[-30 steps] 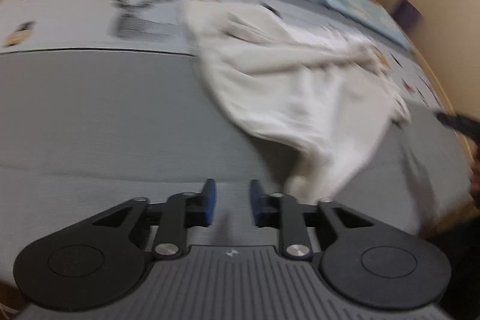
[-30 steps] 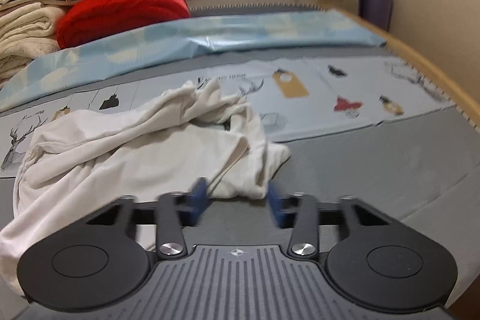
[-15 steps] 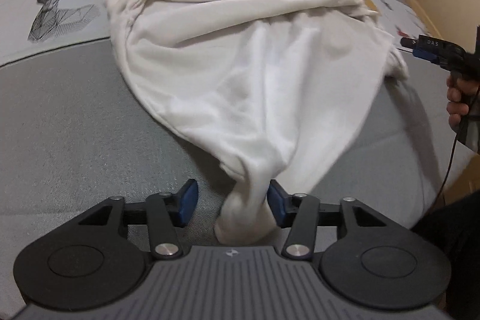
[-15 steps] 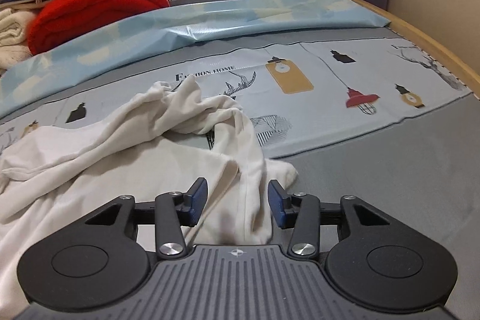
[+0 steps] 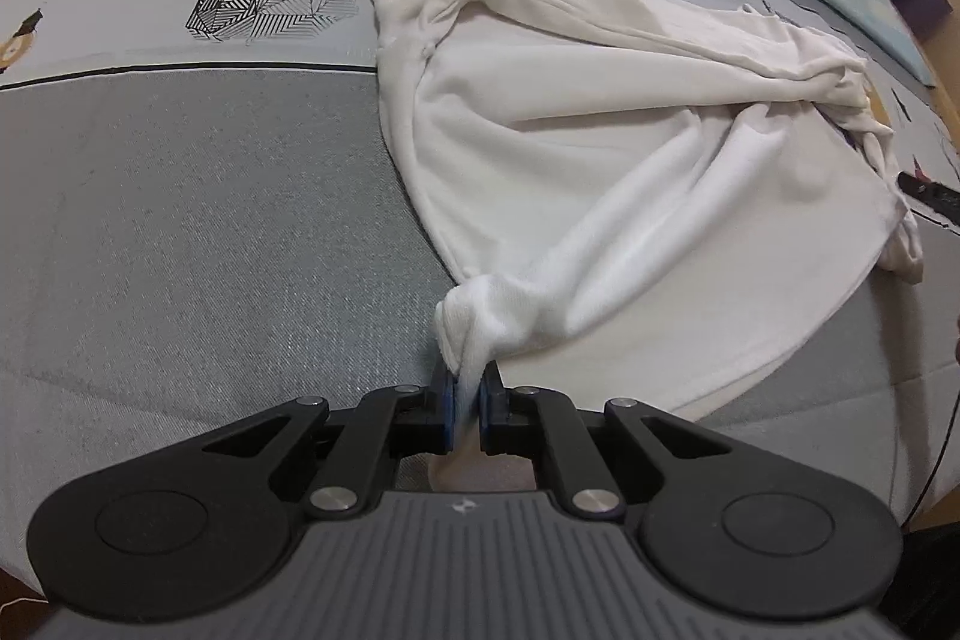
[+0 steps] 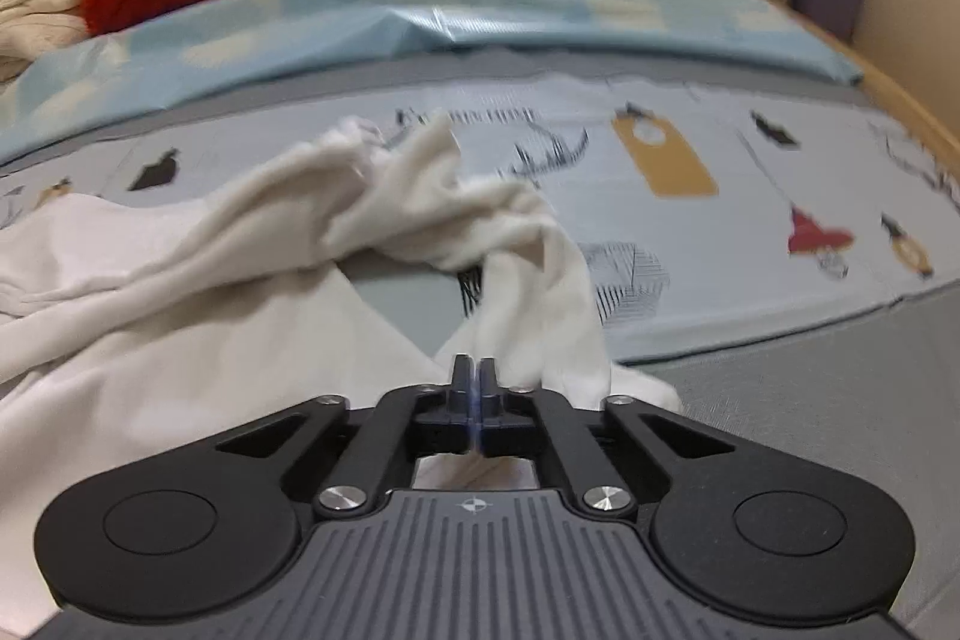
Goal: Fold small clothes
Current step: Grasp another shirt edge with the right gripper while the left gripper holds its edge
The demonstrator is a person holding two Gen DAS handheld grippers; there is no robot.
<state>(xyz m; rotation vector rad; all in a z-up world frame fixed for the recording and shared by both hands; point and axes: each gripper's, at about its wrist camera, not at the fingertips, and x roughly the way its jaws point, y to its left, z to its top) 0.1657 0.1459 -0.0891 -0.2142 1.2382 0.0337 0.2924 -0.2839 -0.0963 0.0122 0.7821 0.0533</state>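
Both tongs, the left tongs (image 5: 463, 388) and right tongs (image 6: 473, 375), pinch near corners of the white shirt (image 5: 600, 148) so it can be pulled flat on the bed (image 5: 180, 220)

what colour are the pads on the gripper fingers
Blue, on otherwise black fingers. Clearest in the left wrist view, where the left gripper's pads pinch the white garment.

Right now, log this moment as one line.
left claw: shut on shirt | right claw: shut on shirt | shirt: crumpled, unfolded on bed | phase: both corners gripped
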